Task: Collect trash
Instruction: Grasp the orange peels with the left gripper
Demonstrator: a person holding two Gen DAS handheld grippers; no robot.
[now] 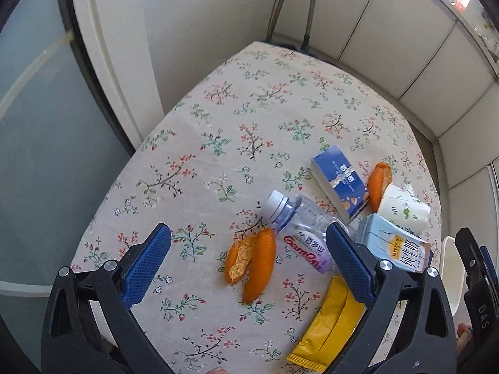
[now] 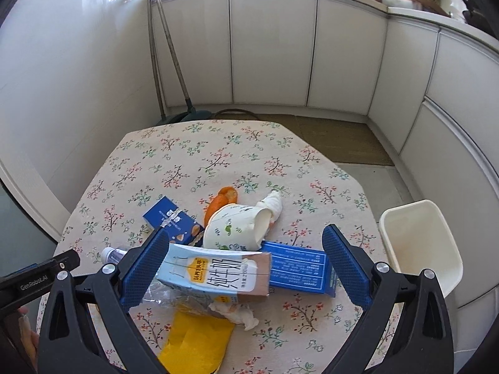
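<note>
Milk carton (image 2: 215,275) between splayed right hand-held gripper (image 2: 246,268) fingers, paper cup (image 2: 232,227) behind; left hand-held gripper (image 1: 249,268) likewise apart.

Floral table (image 1: 218,131) w/ trash: bottle (image 1: 296,227), peels (image 1: 252,261).

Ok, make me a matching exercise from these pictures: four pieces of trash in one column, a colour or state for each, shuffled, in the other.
Things:
1. water bottle
2. paper cup
3. snack wrapper
4. peel

Colours or states:
A. orange, curled, lying apart from the pile
B. yellow, flat, nearest the table's near edge
C. clear, white cap, lying on its side
D. white with green print, tipped over

Pairs: 1-C, 2-D, 3-B, 4-A
</note>
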